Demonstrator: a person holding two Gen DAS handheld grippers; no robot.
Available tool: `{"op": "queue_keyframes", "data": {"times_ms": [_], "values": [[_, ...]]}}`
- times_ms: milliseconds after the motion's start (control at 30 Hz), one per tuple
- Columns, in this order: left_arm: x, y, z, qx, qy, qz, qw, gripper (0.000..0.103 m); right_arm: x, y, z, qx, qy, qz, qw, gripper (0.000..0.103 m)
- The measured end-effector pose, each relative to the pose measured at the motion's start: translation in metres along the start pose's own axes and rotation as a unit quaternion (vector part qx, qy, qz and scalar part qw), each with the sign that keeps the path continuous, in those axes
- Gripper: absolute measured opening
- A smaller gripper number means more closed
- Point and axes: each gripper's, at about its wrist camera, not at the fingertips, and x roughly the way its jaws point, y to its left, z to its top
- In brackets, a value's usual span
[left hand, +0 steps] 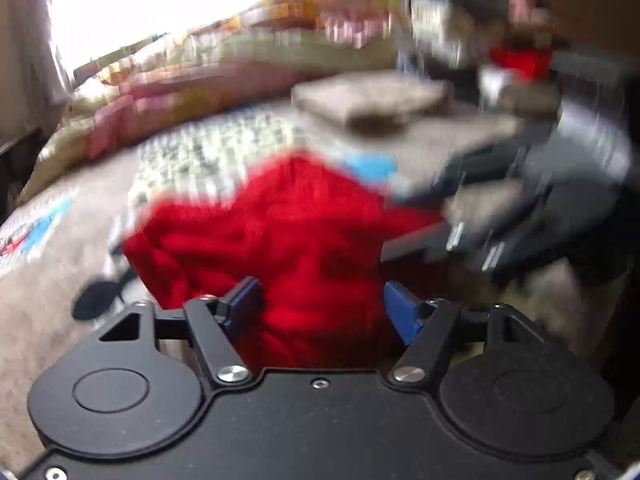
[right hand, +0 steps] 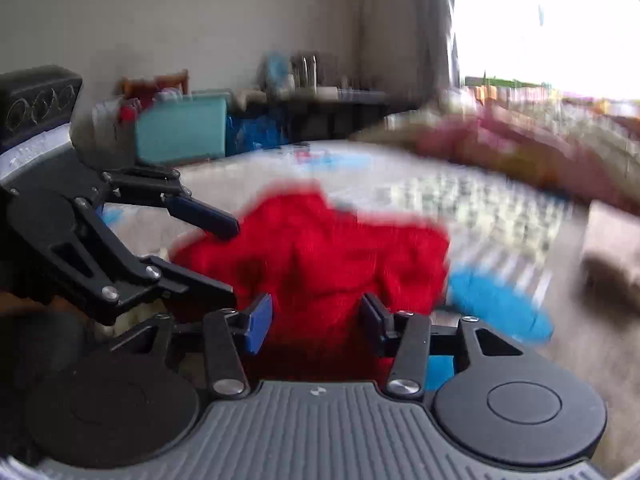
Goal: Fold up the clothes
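A crumpled red knit garment [left hand: 288, 232] lies on the bed, also seen in the right wrist view [right hand: 320, 248]. My left gripper [left hand: 324, 310] stands open, its blue pads [left hand: 244, 308] on either side of the garment's near edge. My right gripper [right hand: 316, 318] is open too, with red cloth lying between its fingers [right hand: 258, 322]. In the right wrist view the left gripper [right hand: 232, 260] reaches in from the left, jaws apart at the garment's left edge. In the left wrist view the right gripper [left hand: 394, 226] comes in from the right. Both views are motion-blurred.
A folded beige garment [left hand: 368, 100] sits further back on the bed. A black-and-white patterned cloth [left hand: 212, 152] and a blue piece [right hand: 496, 308] lie under the red one. A colourful quilt [left hand: 200, 72] lines the window side. A teal box [right hand: 180, 132] stands beyond the bed.
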Motion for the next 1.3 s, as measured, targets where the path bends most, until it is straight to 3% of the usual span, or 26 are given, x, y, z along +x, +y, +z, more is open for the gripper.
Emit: {"op": "queue_keyframes", "data": {"times_ms": [100,200,267,300,333,367,433,500,567,667,800,833,967,1000,1033,1100,1167,1300], "values": [[0.005,0.0,0.007,0.009,0.019,-0.012,0.9997,0.084,0.003,0.003,-0.001,-0.009,0.011,-0.003,1.0,0.052],[-0.004,0.0,0.014,0.018,0.02,-0.015,0.9995,0.086,-0.004,0.0,0.009,0.009,0.019,0.004,1.0,0.053],[-0.02,0.016,0.014,-0.064,-0.014,-0.011,0.9978,0.086,-0.021,-0.006,0.014,0.052,-0.015,0.007,0.999,0.054],[-0.027,0.024,0.013,-0.108,-0.031,-0.008,0.9936,0.086,-0.03,-0.01,0.015,0.077,-0.034,0.003,0.996,0.062],[-0.034,0.034,0.009,-0.162,-0.052,-0.001,0.9854,0.086,-0.034,-0.017,0.014,0.11,-0.045,-0.003,0.993,0.071],[-0.039,0.046,0.003,-0.227,-0.07,0.005,0.9714,0.086,-0.034,-0.027,0.013,0.15,-0.047,-0.003,0.988,0.074],[-0.041,0.067,-0.012,-0.35,-0.088,0.013,0.9326,0.086,-0.032,-0.046,0.011,0.225,-0.048,-0.004,0.973,0.076],[-0.036,0.08,-0.027,-0.443,-0.082,0.029,0.8925,0.086,-0.02,-0.064,0.011,0.287,-0.037,-0.001,0.957,0.078],[-0.028,0.087,-0.039,-0.499,-0.077,0.034,0.8626,0.086,-0.004,-0.081,0.01,0.353,-0.02,0.012,0.935,0.081],[-0.016,0.088,-0.049,-0.533,-0.083,0.02,0.8417,0.086,0.021,-0.094,0.01,0.397,0.01,0.028,0.918,0.084],[-0.001,0.09,-0.062,-0.577,-0.091,0.002,0.8114,0.085,0.053,-0.099,0.0,0.41,0.046,0.032,0.91,0.086],[0.003,0.09,-0.062,-0.584,-0.093,-0.001,0.8066,0.085,0.056,-0.098,0.0,0.406,0.04,0.034,0.913,0.085],[0.017,0.082,-0.047,-0.578,-0.084,-0.015,0.8116,0.075,0.064,-0.09,-0.003,0.42,0.027,0.046,0.906,0.074],[0.019,0.08,-0.045,-0.579,-0.082,-0.016,0.8108,0.068,0.064,-0.087,-0.005,0.423,0.02,0.047,0.904,0.069],[0.019,0.079,-0.046,-0.59,-0.084,-0.024,0.8024,0.059,0.063,-0.086,-0.008,0.43,0.014,0.049,0.901,0.064],[0.019,0.078,-0.048,-0.615,-0.087,-0.048,0.7818,0.055,0.057,-0.089,-0.016,0.453,0.001,0.062,0.889,0.056],[0.014,0.071,-0.041,-0.619,-0.087,-0.064,0.778,0.053,0.048,-0.09,-0.02,0.471,-0.009,0.072,0.879,0.055],[-0.004,0.044,-0.005,-0.605,-0.105,-0.127,0.7786,0.053,-0.009,-0.086,-0.016,0.472,-0.066,0.078,0.876,0.055]]}}
